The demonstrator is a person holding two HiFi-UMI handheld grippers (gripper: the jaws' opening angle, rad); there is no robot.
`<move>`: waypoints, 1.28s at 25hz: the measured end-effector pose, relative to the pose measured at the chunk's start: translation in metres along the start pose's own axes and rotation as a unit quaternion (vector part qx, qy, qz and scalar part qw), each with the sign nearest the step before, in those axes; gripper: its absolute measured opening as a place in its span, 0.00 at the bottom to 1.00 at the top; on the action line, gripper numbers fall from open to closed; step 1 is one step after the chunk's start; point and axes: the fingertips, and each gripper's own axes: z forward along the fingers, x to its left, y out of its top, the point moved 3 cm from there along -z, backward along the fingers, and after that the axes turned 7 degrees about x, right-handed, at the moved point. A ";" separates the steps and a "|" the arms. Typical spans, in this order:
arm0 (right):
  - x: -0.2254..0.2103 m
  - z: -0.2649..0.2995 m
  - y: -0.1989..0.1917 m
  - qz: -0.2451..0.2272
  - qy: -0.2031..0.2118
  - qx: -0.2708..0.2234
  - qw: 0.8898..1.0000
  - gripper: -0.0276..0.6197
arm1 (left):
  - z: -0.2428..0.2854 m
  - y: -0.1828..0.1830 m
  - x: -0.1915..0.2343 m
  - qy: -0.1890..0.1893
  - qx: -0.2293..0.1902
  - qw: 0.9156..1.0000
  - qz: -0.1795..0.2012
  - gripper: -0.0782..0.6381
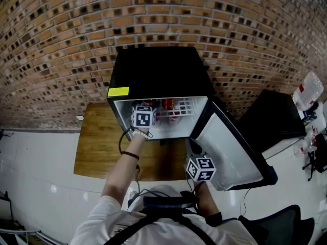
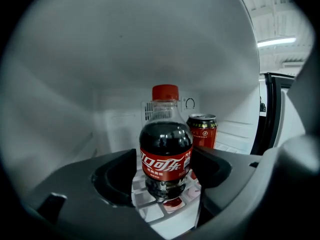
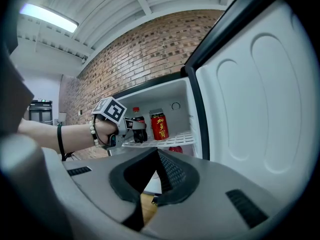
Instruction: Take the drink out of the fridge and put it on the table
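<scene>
Head view gives me a brick wall [image 1: 61,40] above a pale floor [image 1: 36,162], with a wooden table [image 1: 97,147] against it. The black fridge [image 1: 158,70] stands at the table's far side. Its door [image 1: 230,147] is swung out to my right, white lining up. Inside, a white wire shelf [image 2: 150,211] carries the drinks. My left gripper [image 2: 165,166] reaches into the fridge at shelf height. Its jaws stand apart on either side of the bottle [image 2: 166,149]; the right one is against the label and the left one just beside it. The bottle stands upright on the shelf, red cap on top. A red can [image 2: 202,131] stands just behind it to the right. My right gripper [image 3: 156,156] hangs outside by the door, jaws closed on nothing.
</scene>
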 end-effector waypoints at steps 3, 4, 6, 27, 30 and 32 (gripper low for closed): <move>-0.001 0.000 0.001 0.001 -0.001 0.000 1.000 0.07 | 0.000 0.001 -0.003 -0.004 0.000 1.000 0.004 0.54; -0.001 0.000 0.001 0.001 -0.001 0.000 1.000 0.06 | 0.000 0.002 -0.003 -0.005 0.000 1.000 0.004 0.54; -0.001 -0.001 0.001 0.002 -0.001 0.000 1.000 0.06 | 0.000 0.002 -0.003 -0.007 0.002 1.000 -0.002 0.53; 0.019 -0.002 -0.012 0.007 0.026 0.014 1.000 0.06 | -0.111 -0.058 -0.044 -0.046 -0.056 0.997 0.006 0.53; 0.022 -0.002 -0.014 0.005 0.031 0.015 0.999 0.06 | -0.113 -0.087 -0.049 -0.048 -0.048 0.998 0.002 0.53; 0.022 -0.003 -0.014 0.005 0.032 0.016 0.999 0.06 | -0.111 -0.107 -0.051 -0.046 -0.039 0.998 0.001 0.53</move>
